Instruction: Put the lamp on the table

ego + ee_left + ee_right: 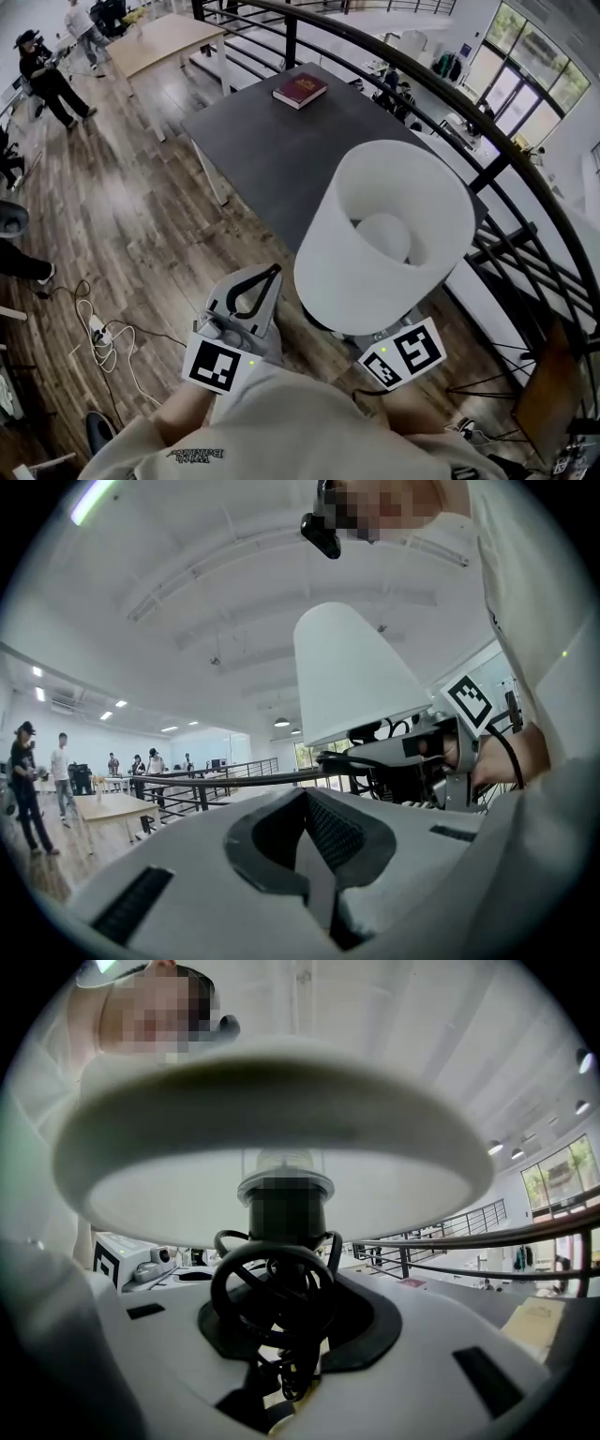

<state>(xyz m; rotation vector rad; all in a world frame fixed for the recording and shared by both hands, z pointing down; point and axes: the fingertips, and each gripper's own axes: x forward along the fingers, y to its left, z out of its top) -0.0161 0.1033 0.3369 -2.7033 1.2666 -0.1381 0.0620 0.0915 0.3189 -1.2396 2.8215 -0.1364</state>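
Note:
The lamp has a big white drum shade [384, 234] and a black stem [286, 1213] with a coil of black cable around it. My right gripper [286, 1340] is shut on that stem just under the shade. In the head view the shade hides its jaws and only its marker cube [403, 354] shows. The lamp hangs in the air at the near edge of the dark grey table [272, 159]. My left gripper [269, 275] is beside the shade on the left, jaws closed with nothing between them. In the left gripper view the lamp shade [361, 672] rises to the right.
A red book [300, 90] lies at the far end of the dark table. A black curved railing [511, 150] runs along its right side. A light wooden table [164, 42] and people [47, 80] are at the far left. White cables [98, 328] lie on the wooden floor.

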